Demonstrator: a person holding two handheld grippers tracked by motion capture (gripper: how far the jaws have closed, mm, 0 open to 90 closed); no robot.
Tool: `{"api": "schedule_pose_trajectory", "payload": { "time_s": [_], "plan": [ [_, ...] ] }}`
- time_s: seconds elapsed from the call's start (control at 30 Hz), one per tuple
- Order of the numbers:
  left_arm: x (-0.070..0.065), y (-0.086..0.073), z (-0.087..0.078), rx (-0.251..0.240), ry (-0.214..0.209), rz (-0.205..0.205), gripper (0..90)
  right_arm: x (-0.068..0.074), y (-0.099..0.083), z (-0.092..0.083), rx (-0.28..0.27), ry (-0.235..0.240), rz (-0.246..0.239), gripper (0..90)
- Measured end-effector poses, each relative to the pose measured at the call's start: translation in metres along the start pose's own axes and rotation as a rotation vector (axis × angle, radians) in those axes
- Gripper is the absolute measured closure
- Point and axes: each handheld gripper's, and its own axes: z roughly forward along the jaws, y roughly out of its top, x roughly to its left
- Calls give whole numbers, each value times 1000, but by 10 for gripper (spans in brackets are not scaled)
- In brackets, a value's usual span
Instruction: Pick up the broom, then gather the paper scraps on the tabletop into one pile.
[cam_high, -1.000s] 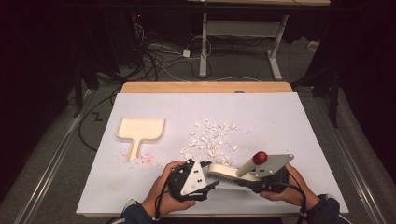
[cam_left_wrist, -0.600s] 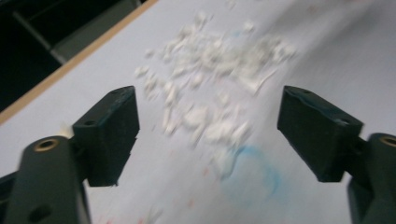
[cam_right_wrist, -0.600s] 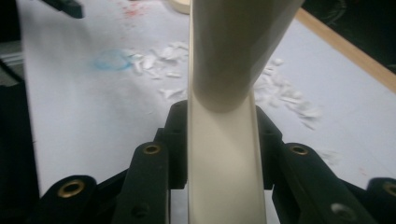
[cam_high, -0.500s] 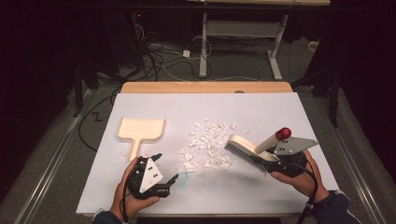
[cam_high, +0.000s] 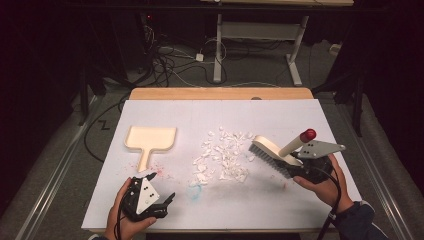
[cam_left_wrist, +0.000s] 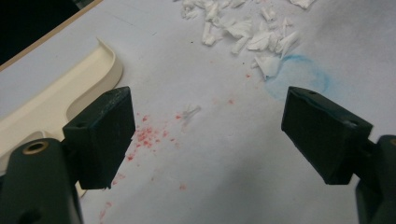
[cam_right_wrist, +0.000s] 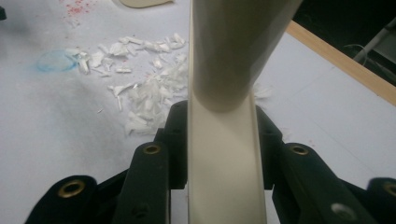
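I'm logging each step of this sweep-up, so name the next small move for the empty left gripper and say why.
Probably bring the left gripper forward to the dustpan's handle and close on it. Its jaws stand wide open with nothing between them, the dustpan lies unheld just ahead, and the right gripper already clamps the brush beside the paper scraps.

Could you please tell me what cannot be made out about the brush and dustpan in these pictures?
- Brush: in the right gripper view its own handle hides the bristles.
- Dustpan: cut off by the left edge in the left gripper view; its handle lies behind a jaw.
- Paper scraps: too small to count in the high view.
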Motion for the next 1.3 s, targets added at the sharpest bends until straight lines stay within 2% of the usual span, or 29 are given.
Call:
{"api": "schedule_pose_trajectory", "payload": {
  "time_s": [0.07, 0.17, 0.3, 0.63, 0.8, 0.93, 1.0, 1.03, 1.1, 1.23, 1.3],
  "plan": [
    [-1, 0, 0, 6, -1, 12, 168, -2, -1, 0, 3, -18, 8, 676],
    [-2, -1, 2, 14, -3, 15, 168, -4, -2, -1, -8, -74, 25, 676],
    [-3, -2, 4, 27, -10, 24, 168, -12, -5, -4, -25, -110, 57, 676],
    [-4, -2, 6, 36, -15, 26, 168, -23, -10, -3, -5, -158, 86, 676],
    [-6, -2, 7, 45, -13, 26, 168, -36, -11, 7, 25, -198, 98, 677],
    [-7, 0, 9, 52, -19, 38, 168, -49, -8, 23, 49, -236, 110, 677],
    [-8, 0, 9, 52, -20, 41, 168, -54, -5, 35, 80, -258, 96, 677],
    [-8, 0, 9, 52, -20, 41, 168, -54, -5, 35, 80, -258, 96, 677],
    [-8, -1, 9, 55, -20, 40, 168, -58, 1, 55, 117, -296, 68, 677],
    [-7, -2, 9, 56, -19, 36, 168, -60, 14, 84, 179, -324, 22, 677],
    [-7, -2, 8, 56, -18, 35, 168, -58, 19, 99, 223, -353, -26, 677]
  ]
}}
